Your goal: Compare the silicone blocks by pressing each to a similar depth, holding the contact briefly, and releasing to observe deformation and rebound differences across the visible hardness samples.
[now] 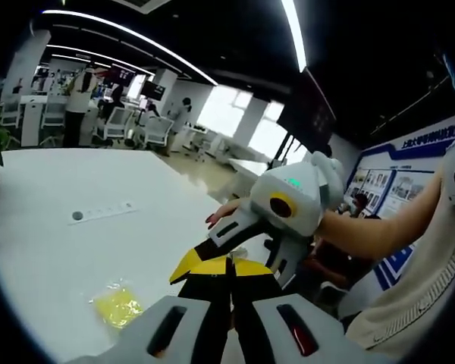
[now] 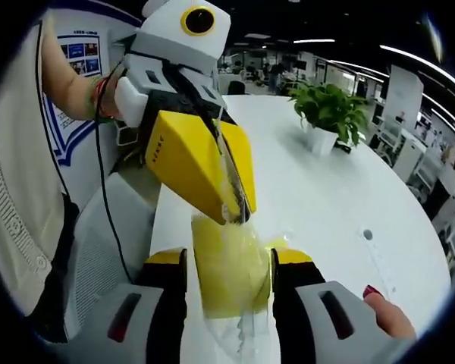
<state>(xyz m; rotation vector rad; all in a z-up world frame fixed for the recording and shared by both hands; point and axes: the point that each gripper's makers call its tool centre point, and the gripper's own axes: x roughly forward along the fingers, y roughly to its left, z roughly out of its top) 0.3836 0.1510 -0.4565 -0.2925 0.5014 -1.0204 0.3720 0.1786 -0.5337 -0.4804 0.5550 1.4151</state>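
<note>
Over the white table (image 2: pixel 318 197), I am slanting my left gripper (image 2: pixel 239 212) down from the upper left of the right gripper view, jaws pinching the bagged yellow silicone block (image 2: pixel 231 269) that my right gripper (image 2: pixel 229 277) is clasping at bottom centre.

Yellow silicone block (image 2: pixel 231 265) in clear wrapping, held upright above white table, second yellow block (image 1: pixel 117 305) lying flat

Ahead of the right tongs (image 2: pixel 229 269) the counter (image 2: pixel 318 189) lay open; a potted plant (image 2: pixel 327 114) stood beyond, right.
</note>
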